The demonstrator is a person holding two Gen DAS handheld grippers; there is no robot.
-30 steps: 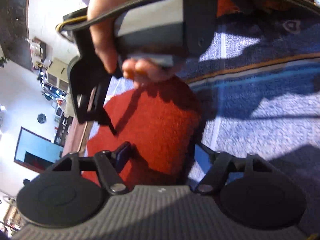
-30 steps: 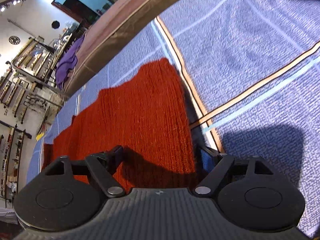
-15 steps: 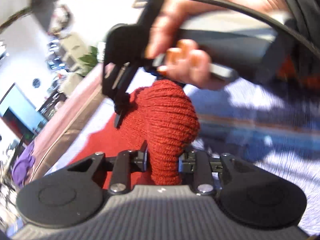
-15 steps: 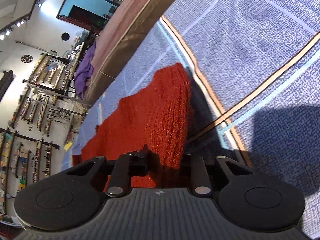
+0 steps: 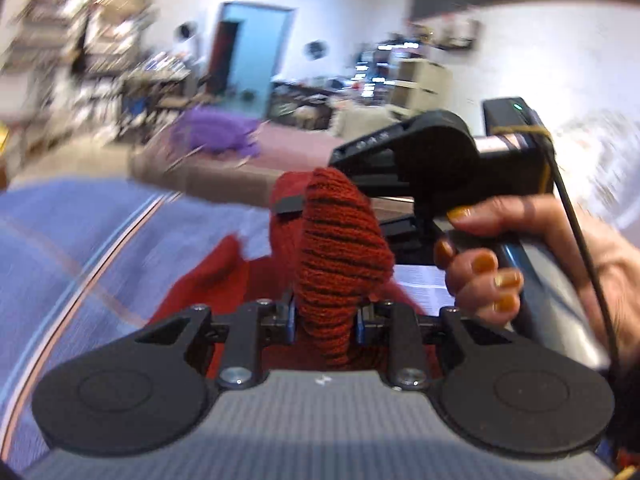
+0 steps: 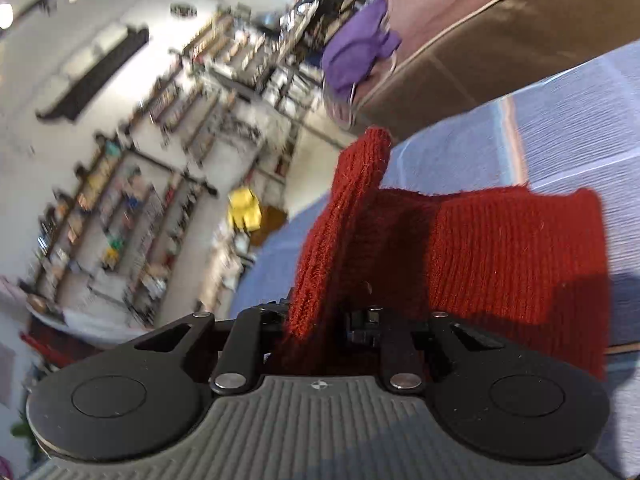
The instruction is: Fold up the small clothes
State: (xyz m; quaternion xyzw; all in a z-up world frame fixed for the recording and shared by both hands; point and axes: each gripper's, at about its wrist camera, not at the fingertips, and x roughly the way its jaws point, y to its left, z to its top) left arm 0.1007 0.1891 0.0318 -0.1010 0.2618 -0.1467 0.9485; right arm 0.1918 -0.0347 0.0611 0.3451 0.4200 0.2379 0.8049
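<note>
Hanging between both tools, the red knit garment (image 5: 340,256) is lifted at one end off the blue striped bedcover (image 5: 80,232), while the rest of it trails down onto that cover. In the left wrist view the left tool (image 5: 325,322) has its jaws closed tight on a bunched ridge of the knit, and the right tool (image 5: 288,205) shows just beyond, also clamped on the same edge, gripped by the person's right hand (image 5: 492,264). The right wrist view agrees: the jaws there are pinched shut on a thick fold of the wool, with a flatter panel (image 6: 516,264) spreading to the right over the bedcover.

The garment's long axis seems to run from the held end away toward the far side of the bed, though blur makes the far end hard to trace.

The main risk is judged to be an uneven fold: the two tools hold close together on a crumpled bunch, so the loose panel could sag, twist or drag across the cover. The thick wool could also slip from either pinch if it is pulled sharply.
</note>
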